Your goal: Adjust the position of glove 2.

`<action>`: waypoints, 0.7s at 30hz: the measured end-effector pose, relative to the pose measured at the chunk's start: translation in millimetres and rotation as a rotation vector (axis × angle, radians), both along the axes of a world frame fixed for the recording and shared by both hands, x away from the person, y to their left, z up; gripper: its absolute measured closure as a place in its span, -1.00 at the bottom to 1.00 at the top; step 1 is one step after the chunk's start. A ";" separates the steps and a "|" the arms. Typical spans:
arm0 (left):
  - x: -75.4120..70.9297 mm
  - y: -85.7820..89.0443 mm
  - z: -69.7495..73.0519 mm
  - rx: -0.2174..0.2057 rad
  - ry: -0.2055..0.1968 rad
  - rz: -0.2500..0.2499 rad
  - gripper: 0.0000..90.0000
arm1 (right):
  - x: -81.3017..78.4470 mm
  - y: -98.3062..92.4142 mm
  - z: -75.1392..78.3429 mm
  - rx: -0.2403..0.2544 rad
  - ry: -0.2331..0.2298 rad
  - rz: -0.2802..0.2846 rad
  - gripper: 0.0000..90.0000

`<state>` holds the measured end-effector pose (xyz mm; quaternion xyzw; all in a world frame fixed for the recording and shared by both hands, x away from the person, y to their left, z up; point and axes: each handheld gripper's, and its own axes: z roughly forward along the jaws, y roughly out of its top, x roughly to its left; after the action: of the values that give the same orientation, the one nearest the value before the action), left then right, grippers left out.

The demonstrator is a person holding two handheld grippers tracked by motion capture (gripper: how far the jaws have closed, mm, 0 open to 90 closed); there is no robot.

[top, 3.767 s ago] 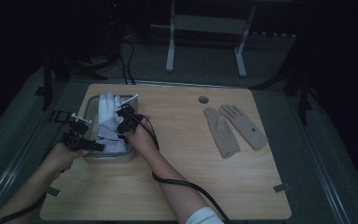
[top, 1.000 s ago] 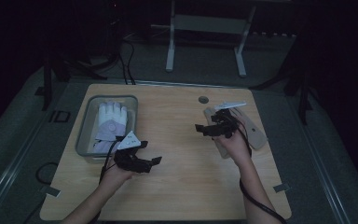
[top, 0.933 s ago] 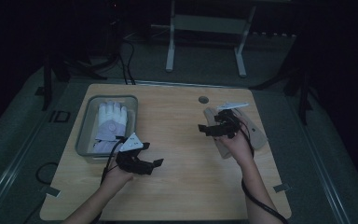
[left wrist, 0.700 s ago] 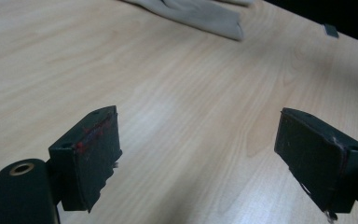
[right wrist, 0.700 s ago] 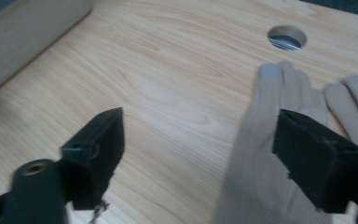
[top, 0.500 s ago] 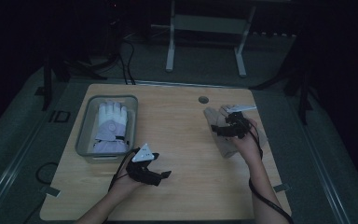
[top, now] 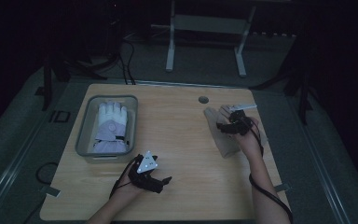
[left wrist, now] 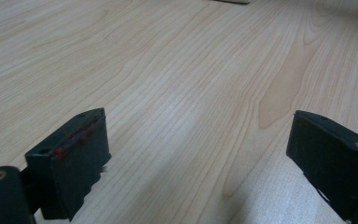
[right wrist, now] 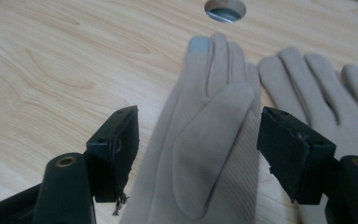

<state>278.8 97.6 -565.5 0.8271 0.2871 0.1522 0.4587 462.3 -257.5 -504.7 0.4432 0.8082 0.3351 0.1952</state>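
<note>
Right gripper (right wrist: 196, 154) now over beige glove (right wrist: 205, 135)

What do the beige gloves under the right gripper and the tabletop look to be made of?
Beige gloves: soft matte fabric, likely fine knit or fleece; faint ribbing shows, and one fingertip has a grey patch. Table: light wood or wood-look laminate with a smooth low sheen; grain lines are plain, the core cannot be told.
</note>
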 end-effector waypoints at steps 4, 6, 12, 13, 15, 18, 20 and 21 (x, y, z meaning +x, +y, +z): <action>1.3 5.0 -0.3 -0.041 0.006 0.022 -0.95 | 7.3 -0.3 -14.8 -0.014 0.011 -0.017 -0.30; 2.0 6.7 0.0 -0.058 0.007 0.032 -0.95 | 10.7 0.0 -21.5 -0.020 0.015 -0.021 -0.30; 1.2 6.3 -4.4 -0.051 0.017 0.011 -0.95 | 17.2 2.2 -46.8 -0.062 0.038 -0.021 -0.27; 0.8 5.4 -5.5 -0.049 0.018 0.010 -0.95 | 16.4 2.0 -46.8 -0.061 0.035 -0.021 -0.20; 0.4 4.7 -6.5 -0.048 0.020 0.007 -0.95 | 14.2 2.8 -45.6 -0.063 0.031 -0.016 0.11; -0.2 4.2 -6.6 -0.049 0.019 0.004 -0.95 | 11.9 5.2 -42.4 -0.080 0.041 -0.031 0.59; -0.2 4.3 -6.9 -0.050 0.016 0.005 -0.95 | 11.3 8.1 -40.6 -0.084 0.056 -0.044 0.72; 0.1 4.4 -7.2 -0.051 0.017 0.007 -0.95 | 11.0 9.7 -39.2 -0.080 0.069 -0.057 0.75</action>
<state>278.9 102.0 -572.7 0.8153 0.2976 0.1395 0.4767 473.3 -247.8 -543.9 0.4692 0.8142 0.2812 0.1944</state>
